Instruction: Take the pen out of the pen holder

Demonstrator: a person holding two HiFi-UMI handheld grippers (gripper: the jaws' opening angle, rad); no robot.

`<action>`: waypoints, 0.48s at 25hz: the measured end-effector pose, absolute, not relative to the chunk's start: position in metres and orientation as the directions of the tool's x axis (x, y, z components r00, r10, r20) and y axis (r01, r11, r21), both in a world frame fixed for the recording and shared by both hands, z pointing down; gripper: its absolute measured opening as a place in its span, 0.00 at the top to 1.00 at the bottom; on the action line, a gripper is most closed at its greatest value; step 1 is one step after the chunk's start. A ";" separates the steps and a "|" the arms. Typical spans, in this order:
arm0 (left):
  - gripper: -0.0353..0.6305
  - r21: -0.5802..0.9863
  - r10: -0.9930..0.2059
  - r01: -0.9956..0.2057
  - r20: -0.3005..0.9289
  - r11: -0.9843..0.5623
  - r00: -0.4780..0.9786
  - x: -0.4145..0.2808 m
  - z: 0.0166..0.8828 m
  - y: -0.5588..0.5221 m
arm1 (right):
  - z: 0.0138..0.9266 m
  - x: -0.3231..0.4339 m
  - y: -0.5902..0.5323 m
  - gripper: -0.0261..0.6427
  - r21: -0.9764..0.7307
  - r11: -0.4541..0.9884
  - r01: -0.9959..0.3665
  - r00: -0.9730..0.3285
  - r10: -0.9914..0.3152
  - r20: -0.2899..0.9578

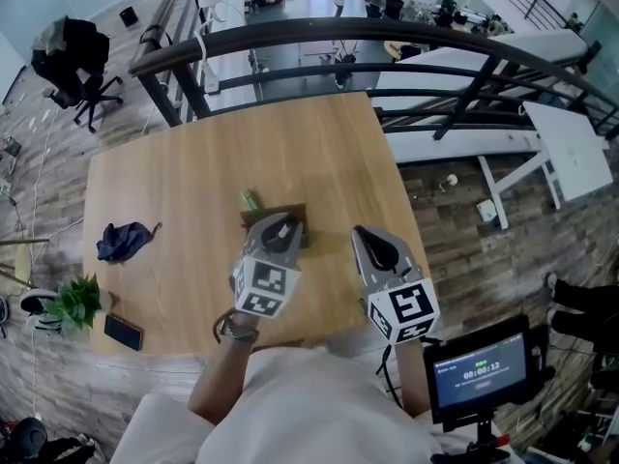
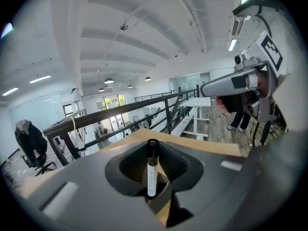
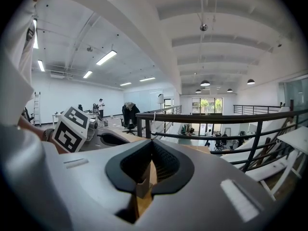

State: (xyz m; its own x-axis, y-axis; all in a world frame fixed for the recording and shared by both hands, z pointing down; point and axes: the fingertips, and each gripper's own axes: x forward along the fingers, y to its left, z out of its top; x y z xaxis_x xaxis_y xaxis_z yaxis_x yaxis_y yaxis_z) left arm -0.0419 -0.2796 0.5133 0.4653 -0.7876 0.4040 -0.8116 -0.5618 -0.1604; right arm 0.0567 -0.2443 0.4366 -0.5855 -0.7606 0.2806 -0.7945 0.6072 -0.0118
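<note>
Your left gripper point(image 1: 282, 228) has its jaws closed on the pen point(image 2: 151, 172), low on the white barrel, with the black cap pointing away from you. From the left gripper view nothing surrounds the pen, so it looks to be clear of the pen holder point(image 1: 290, 211), the brown box just beyond the gripper's nose on the bench point(image 1: 193, 182). The head view cannot confirm that, because the gripper covers the spot.

Expect the pen to be light, stiff and smooth. It weighs next to nothing, but a round plastic barrel can roll or swivel between flat pads. Your hold sits low with most of the length standing free above, so the top may swing if you move sharply. A grip nearer the middle of the barrel would steady it. Leave the cap alone, since it may pull off.

Your right gripper point(image 1: 368, 240) hangs near the bench's right edge, well apart from the holder, with its jaws together and nothing between them.

The bench is bare, flat wood, and a round pen laid on it could roll. A small green thing point(image 1: 250, 199) stands just beside the holder. A dark cloth point(image 1: 124, 241), a little plant point(image 1: 75, 301) and a phone point(image 1: 124, 332) lie well off to the left. A dark railing point(image 1: 290, 42) runs close behind the far edge, with a drop to the floor below beyond it.
</note>
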 end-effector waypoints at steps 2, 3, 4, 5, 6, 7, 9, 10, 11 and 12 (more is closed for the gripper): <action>0.84 -0.158 -0.794 -0.816 0.390 -0.556 0.466 -0.044 0.507 -0.276 | 0.432 0.054 -0.243 0.96 -0.008 0.612 -0.791 -0.590 -0.760 0.274; 0.84 -0.157 -0.798 -0.818 0.382 -0.553 0.466 -0.045 0.502 -0.274 | 0.430 0.053 -0.242 0.96 -0.005 0.614 -0.789 -0.593 -0.759 0.267; 0.84 -0.157 -0.803 -0.821 0.373 -0.549 0.466 -0.046 0.498 -0.272 | 0.427 0.052 -0.242 0.96 -0.002 0.618 -0.786 -0.597 -0.759 0.260; 0.84 -0.157 -0.808 -0.824 0.362 -0.545 0.465 -0.047 0.492 -0.271 | 0.424 0.051 -0.241 0.96 0.001 0.621 -0.783 -0.601 -0.758 0.253; 0.84 -0.157 -0.813 -0.827 0.351 -0.540 0.464 -0.048 0.486 -0.269 | 0.421 0.049 -0.241 0.96 0.004 0.625 -0.781 -0.604 -0.757 0.248; 0.84 -0.159 -0.819 -0.830 0.339 -0.535 0.463 -0.049 0.480 -0.267 | 0.418 0.048 -0.240 0.96 0.007 0.628 -0.778 -0.608 -0.755 0.245; 0.84 -0.165 -0.831 -0.835 0.311 -0.525 0.461 -0.051 0.466 -0.263 | 0.413 0.045 -0.239 0.96 0.015 0.638 -0.770 -0.617 -0.751 0.236; 0.84 -0.170 -0.837 -0.837 0.298 -0.520 0.460 -0.052 0.459 -0.261 | 0.410 0.043 -0.238 0.96 0.021 0.644 -0.765 -0.623 -0.748 0.230; 0.84 -0.177 -0.842 -0.838 0.286 -0.516 0.458 -0.053 0.453 -0.257 | 0.407 0.041 -0.236 0.96 0.029 0.650 -0.760 -0.629 -0.745 0.224; 0.84 -0.185 -0.846 -0.839 0.275 -0.512 0.456 -0.054 0.447 -0.254 | 0.404 0.038 -0.233 0.96 0.036 0.655 -0.755 -0.634 -0.742 0.218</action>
State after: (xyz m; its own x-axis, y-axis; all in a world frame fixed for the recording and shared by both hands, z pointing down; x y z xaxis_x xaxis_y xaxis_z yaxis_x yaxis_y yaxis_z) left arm -0.0543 -0.2539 0.4474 0.4564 -0.8462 0.2751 -0.8387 -0.5124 -0.1846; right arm 0.0385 -0.2333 0.4037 -0.6337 -0.7423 0.2178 -0.7548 0.6550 0.0365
